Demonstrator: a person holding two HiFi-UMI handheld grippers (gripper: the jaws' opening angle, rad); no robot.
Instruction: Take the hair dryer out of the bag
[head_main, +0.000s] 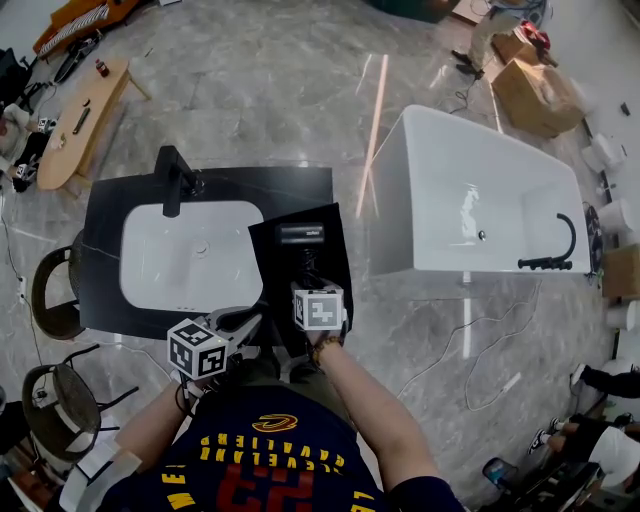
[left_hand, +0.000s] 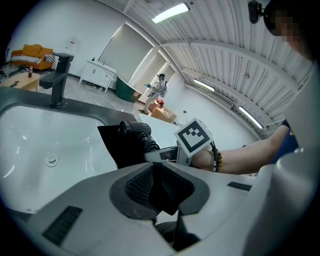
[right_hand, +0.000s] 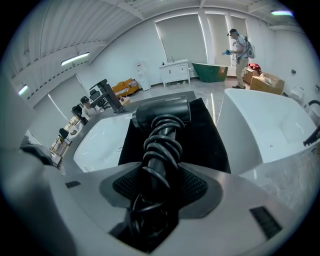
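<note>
A black hair dryer (head_main: 300, 235) lies on a flat black bag (head_main: 275, 275) at the right end of the dark vanity counter (head_main: 100, 260). Its cord is wound around the handle (right_hand: 161, 145). My right gripper (head_main: 310, 277) reaches down over the bag, and its jaws (right_hand: 160, 185) are shut on that cord-wrapped handle, with the dryer's head (right_hand: 162, 114) pointing away. My left gripper (head_main: 250, 322) sits at the bag's near-left corner, shut on a fold of the black bag fabric (left_hand: 161, 189). The left gripper view also shows the dryer (left_hand: 135, 129) and the right gripper's marker cube (left_hand: 194, 137).
A white sink basin (head_main: 150, 270) with a black faucet (head_main: 175, 175) fills the counter left of the bag. A white bathtub (head_main: 470, 200) stands to the right. Chairs (head_main: 55, 290) stand at the left, a wooden table (head_main: 80, 120) at the far left, cardboard boxes (head_main: 535, 95) at the back right.
</note>
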